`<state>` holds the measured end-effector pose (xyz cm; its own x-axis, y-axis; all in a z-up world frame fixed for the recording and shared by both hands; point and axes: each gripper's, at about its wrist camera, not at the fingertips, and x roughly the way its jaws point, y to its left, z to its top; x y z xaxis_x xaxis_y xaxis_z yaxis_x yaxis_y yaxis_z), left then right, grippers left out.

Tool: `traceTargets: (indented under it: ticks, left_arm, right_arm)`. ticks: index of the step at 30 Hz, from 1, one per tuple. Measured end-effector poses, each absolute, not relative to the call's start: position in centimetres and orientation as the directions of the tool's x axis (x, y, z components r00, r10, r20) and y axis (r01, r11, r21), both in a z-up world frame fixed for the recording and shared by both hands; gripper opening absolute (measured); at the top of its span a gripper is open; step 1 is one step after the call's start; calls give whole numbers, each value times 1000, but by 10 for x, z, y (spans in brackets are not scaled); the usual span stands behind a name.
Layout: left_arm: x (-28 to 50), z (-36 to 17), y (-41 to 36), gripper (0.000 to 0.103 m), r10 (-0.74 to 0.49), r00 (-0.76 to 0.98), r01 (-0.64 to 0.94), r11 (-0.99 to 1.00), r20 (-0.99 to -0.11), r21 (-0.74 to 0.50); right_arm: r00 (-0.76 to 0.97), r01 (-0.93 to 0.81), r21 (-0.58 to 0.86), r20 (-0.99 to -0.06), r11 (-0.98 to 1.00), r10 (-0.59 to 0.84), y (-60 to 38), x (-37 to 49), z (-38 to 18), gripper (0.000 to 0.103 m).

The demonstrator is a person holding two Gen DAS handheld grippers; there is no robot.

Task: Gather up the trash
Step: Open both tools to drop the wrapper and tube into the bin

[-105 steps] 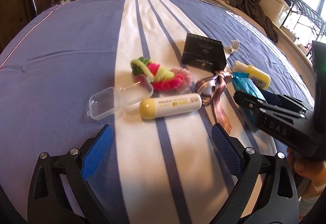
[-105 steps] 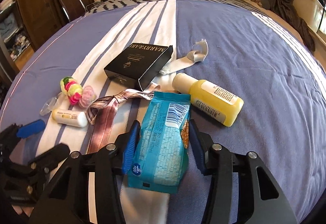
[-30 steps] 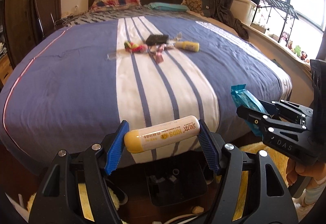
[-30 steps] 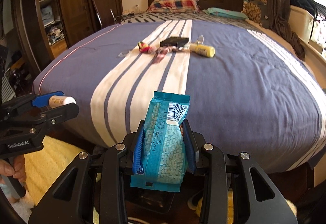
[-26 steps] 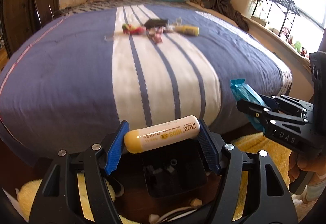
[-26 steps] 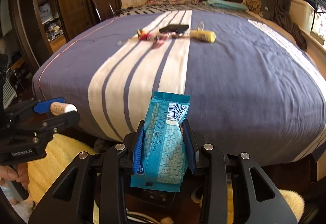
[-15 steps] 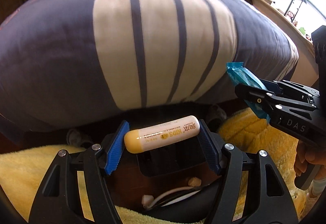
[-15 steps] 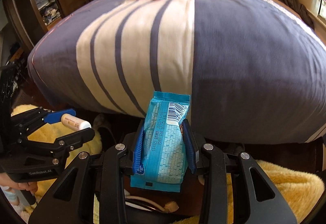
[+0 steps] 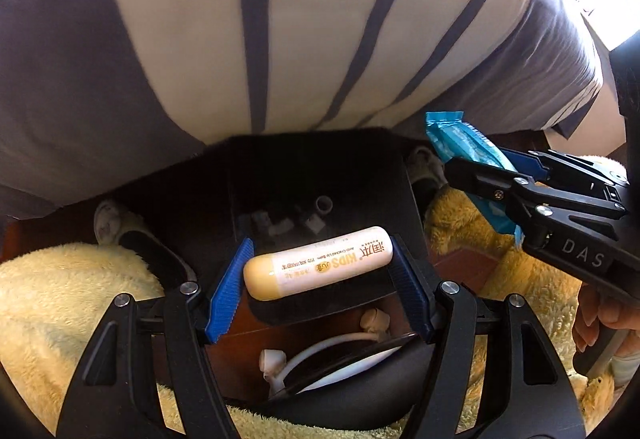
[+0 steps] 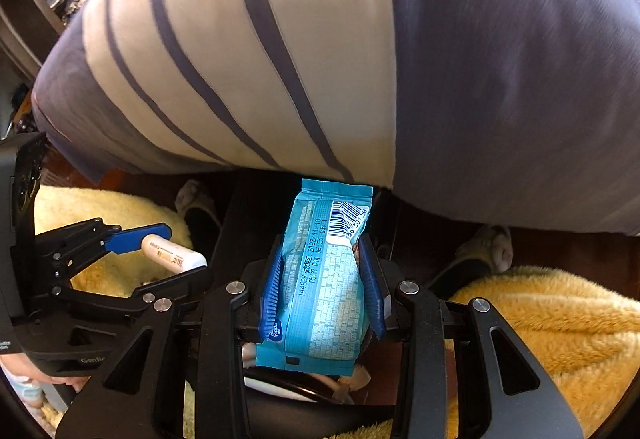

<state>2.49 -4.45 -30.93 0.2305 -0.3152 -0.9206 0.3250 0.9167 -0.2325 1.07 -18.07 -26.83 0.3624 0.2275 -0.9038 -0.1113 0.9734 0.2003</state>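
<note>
Beside the striped bed, the left gripper has its jaws clamped endwise on a cream tube, while the right gripper pinches a blue packet.

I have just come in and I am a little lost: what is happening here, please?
A person is collecting trash with two handheld grippers. The left gripper is clamped on a cream tube, the right gripper on a blue wrapper. Both point down at the foot of the striped bed, above a dark bin on the floor.
</note>
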Motion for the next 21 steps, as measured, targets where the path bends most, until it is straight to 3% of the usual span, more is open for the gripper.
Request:
traceTargets:
  ticks: [9,11,17,21]
  left_arm:
    - [33,-322,-49,65,-294,182,323,919,-938,-226]
    - [35,-323,-48,75,-292,184,319,921,-939,-224]
    - [35,-315,-45,89,-284,218,318,925,-934,-207]
    - [32,-306,-43,95,-277,244,318,928,-929,-193]
  right_arm:
    - [337,-99,230,-908,968,250,-185,22,-276,43]
    - [338,-94,232,-907,968,250,-185,24,-277,49]
    - [358,-78,230,-902,970,243,-189,31,-268,60]
    - [392,-71,207,-894,976,218,-191,28,-256,78]
